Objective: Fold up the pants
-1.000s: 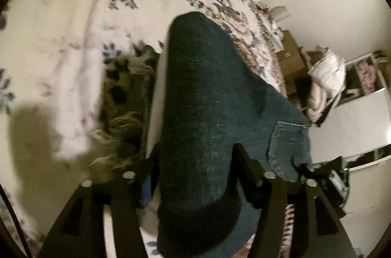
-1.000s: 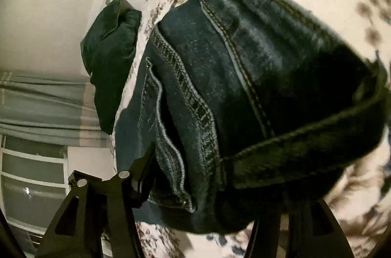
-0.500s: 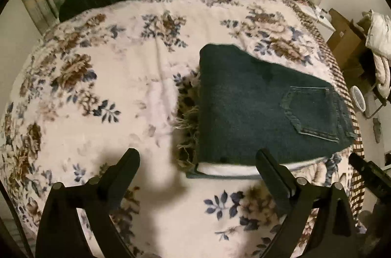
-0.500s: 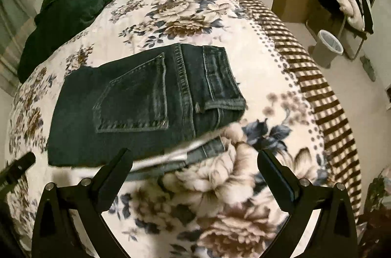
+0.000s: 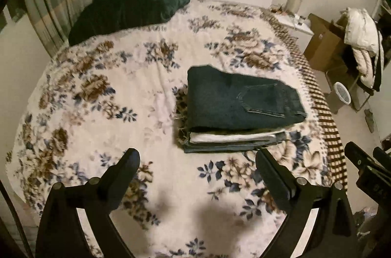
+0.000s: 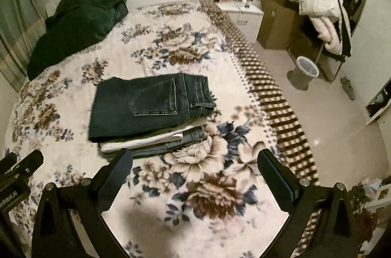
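Both tools have let go and pulled back: the left tool [image 5: 198,161] and right tool [image 6: 195,164] hang wide open, empty. The folded jeans [image 5: 240,99] top a small pile on the bed [image 5: 122,97]; folding seems finished

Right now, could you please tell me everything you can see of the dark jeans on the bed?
The dark jeans are dark blue denim, folded into a flat rectangle with a stitched back pocket facing up and the waistband toward the bed's checked edge. They lie on top of a stack of folded clothes, including a white layer and lighter denim, on the floral blanket. Neither open gripper touches them.
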